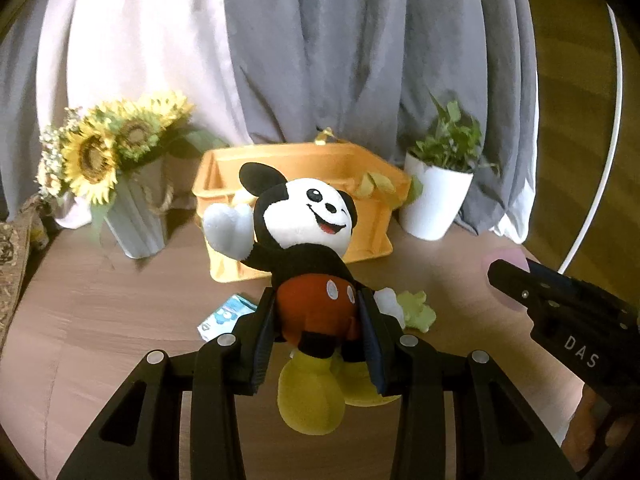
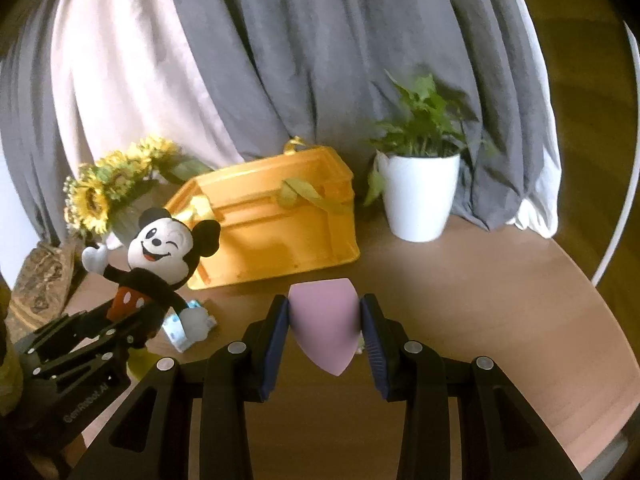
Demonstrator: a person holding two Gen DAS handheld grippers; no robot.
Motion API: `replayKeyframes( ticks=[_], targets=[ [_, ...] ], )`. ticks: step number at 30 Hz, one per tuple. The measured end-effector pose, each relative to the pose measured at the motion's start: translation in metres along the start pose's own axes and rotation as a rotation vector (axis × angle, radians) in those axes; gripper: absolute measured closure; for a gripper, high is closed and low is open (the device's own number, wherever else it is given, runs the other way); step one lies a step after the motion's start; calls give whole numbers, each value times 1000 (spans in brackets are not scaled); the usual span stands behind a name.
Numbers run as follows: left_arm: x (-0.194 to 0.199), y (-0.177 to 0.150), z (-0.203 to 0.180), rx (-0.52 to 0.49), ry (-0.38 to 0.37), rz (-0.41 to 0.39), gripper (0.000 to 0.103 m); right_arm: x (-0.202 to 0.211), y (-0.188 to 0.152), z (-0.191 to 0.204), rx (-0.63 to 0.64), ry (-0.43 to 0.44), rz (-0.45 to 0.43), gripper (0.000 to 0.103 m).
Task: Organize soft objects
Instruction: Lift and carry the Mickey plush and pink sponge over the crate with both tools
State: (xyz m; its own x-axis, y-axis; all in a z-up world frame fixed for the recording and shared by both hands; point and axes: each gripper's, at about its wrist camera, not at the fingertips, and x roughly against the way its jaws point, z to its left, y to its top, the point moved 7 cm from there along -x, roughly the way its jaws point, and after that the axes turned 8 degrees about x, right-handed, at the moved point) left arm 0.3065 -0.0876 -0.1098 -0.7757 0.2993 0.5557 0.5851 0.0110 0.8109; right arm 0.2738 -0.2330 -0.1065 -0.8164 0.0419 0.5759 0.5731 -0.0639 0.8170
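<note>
My left gripper [image 1: 316, 312] is shut on a Mickey Mouse plush [image 1: 304, 240] at its red shorts and holds it above the table, in front of the orange bin [image 1: 372, 236]. The plush also shows in the right wrist view [image 2: 160, 256]. My right gripper [image 2: 324, 316] is shut on a pink teardrop sponge [image 2: 324, 328], held above the table in front of the orange bin [image 2: 272, 232]. The sponge tip [image 1: 506, 260] shows in the left wrist view. A small blue-and-white packet [image 1: 226, 314] and a pale green and white soft piece [image 1: 416, 310] lie on the table.
A vase of sunflowers [image 1: 100, 160] stands left of the bin and a white potted plant [image 1: 436, 200] stands to its right. Grey and pale curtains [image 1: 340, 60] hang behind. The round wooden table [image 1: 100, 320] drops off at the right edge [image 2: 600, 320].
</note>
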Motion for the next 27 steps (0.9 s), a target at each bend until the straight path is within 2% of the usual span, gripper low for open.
replayKeyframes(
  ticks=[16,27],
  targets=[
    [34,42,8,11,55,-144,64,14,49,19,60,78,-127,65],
    [36,77,8,0,79,-224,64,13,84,25,73,111,-215,65]
  ],
)
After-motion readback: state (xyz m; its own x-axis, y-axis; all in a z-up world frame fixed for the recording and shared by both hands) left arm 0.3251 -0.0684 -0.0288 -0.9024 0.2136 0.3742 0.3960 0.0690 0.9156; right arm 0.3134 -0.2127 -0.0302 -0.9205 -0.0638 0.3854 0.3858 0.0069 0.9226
